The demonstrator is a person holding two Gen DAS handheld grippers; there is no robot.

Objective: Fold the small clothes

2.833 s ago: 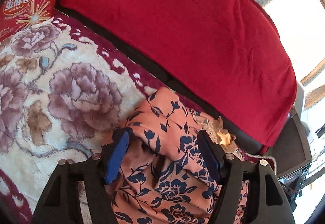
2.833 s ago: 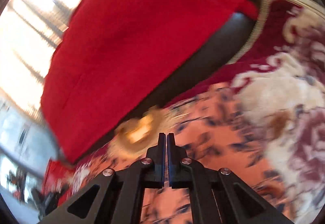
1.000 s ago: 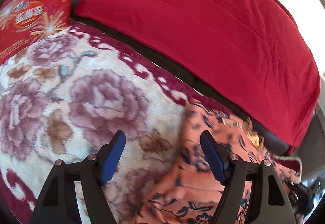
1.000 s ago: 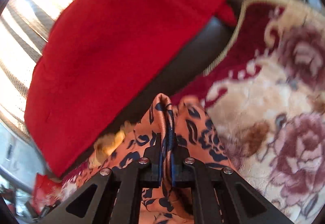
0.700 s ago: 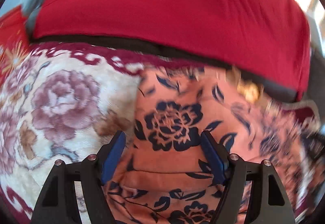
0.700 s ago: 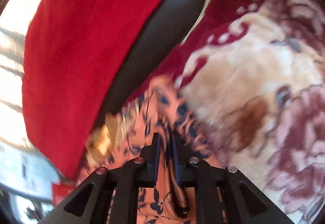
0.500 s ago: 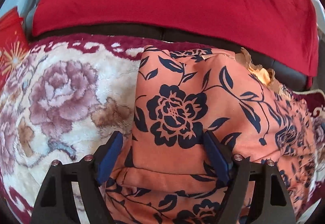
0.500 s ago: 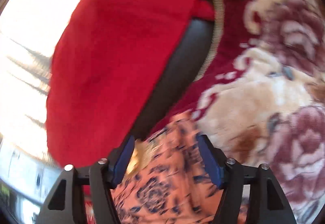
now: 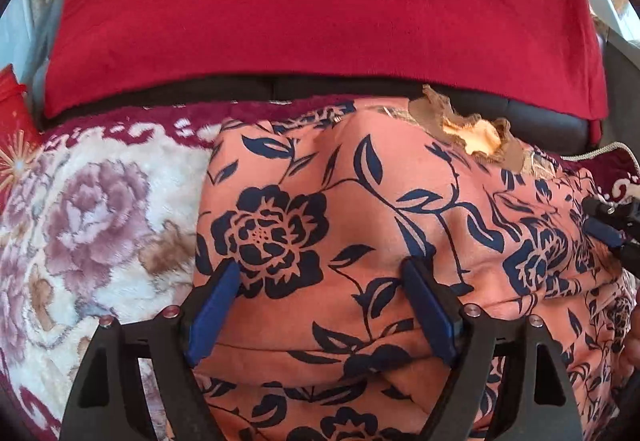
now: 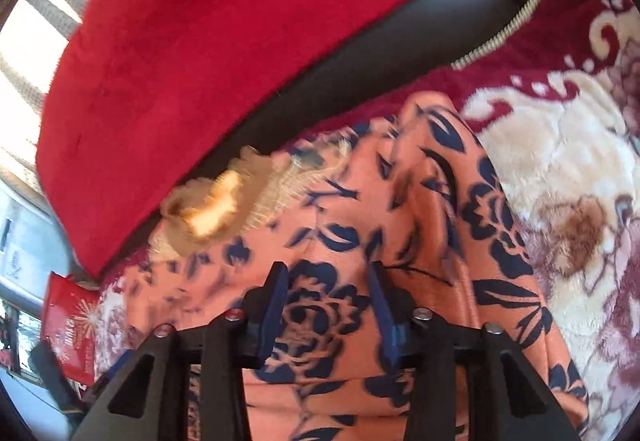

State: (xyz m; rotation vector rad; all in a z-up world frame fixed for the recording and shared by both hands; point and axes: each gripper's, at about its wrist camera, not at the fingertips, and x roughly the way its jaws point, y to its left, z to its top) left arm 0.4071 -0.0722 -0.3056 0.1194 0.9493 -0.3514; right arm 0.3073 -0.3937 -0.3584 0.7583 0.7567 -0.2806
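An orange garment with dark blue flowers [image 9: 360,201] lies folded on a floral plush blanket [image 9: 100,209]. A tan lace collar [image 9: 472,129] sticks out at its far edge. My left gripper [image 9: 320,281] is open just above the garment's near part, its blue pads [image 9: 216,301] wide apart, holding nothing. My right gripper [image 10: 328,281] is open over the same garment [image 10: 420,209], with no cloth between its pads [image 10: 276,297]. The right gripper also shows at the right edge of the left wrist view [image 9: 612,225].
A red fleece cover [image 9: 320,1] drapes over a dark sofa back [image 10: 380,53] behind the garment. A red snack bag [image 10: 68,325] lies at the blanket's left end. The cream and maroon blanket [image 10: 560,161] spreads to the right of the garment.
My right gripper was shut on a raised fold of the garment; it has opened and let the fold drop. The left gripper, open throughout, has swung over the garment, which now lies flatter.
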